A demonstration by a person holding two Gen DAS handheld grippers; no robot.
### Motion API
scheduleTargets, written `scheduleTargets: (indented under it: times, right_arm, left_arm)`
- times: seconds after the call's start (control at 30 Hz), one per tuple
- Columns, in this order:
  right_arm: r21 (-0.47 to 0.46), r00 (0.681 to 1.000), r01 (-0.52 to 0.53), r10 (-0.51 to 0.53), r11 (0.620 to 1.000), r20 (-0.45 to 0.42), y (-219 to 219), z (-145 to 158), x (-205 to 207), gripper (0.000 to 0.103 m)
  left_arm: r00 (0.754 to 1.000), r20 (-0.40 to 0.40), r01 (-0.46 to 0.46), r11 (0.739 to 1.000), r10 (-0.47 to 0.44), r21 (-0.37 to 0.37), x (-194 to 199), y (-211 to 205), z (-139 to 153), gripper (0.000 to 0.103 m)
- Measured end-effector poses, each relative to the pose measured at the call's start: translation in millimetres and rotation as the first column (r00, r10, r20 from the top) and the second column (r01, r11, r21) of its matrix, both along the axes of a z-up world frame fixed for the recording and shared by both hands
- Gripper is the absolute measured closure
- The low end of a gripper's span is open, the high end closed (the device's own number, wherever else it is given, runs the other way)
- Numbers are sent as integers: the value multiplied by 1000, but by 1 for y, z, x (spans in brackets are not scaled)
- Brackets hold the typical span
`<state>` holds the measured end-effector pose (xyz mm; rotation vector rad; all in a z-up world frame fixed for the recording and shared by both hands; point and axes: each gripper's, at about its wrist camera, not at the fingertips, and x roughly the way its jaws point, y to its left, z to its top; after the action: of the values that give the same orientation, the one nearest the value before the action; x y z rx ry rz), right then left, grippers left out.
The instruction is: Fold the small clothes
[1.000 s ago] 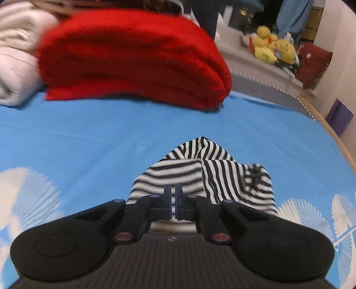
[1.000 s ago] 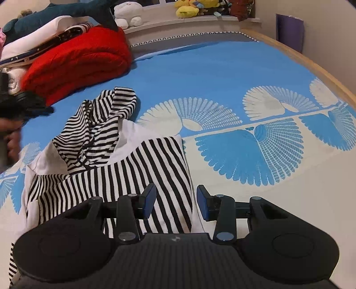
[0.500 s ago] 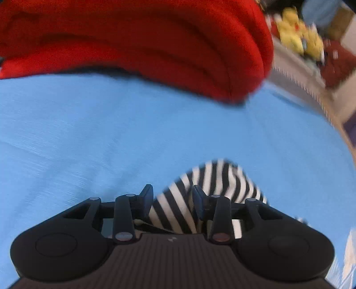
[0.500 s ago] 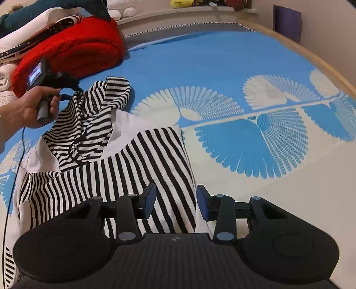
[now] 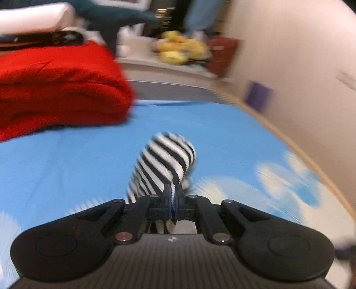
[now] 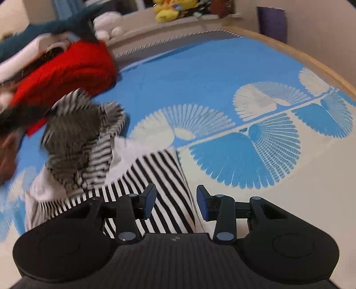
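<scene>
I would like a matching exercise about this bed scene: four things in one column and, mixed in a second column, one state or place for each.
Things:
1. left tool
2. right tool
3. red blanket
4. yellow plush toys

States or places:
A. open, above the striped garment
B. on the ledge beyond the bed
C. shut on a striped fold
D. folded, lying on the blue bedsheet

Pairs: 1-C, 2-A, 3-D, 4-B
</scene>
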<state>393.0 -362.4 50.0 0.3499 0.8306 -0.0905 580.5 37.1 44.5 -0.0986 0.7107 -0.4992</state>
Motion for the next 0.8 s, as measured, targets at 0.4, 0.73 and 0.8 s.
scheduleTargets:
  times: [0.4,0.73,0.8]
  right_arm:
    - [174,999,-6,-3,985,53,-5,18,-13,61]
    - [342,964,-20,109,939,-243,22,-57,1,61]
    - [346,954,-11,113,938,-276,29,-69,4,61]
  left_arm:
    - [972,-205,-129,990,115,-53,-251,49,6,66]
    - [638,-668,-552,833,382,-50,-190,89,-115,58]
    - [632,-681,-553,831,370,-61,-189,95,-124,59]
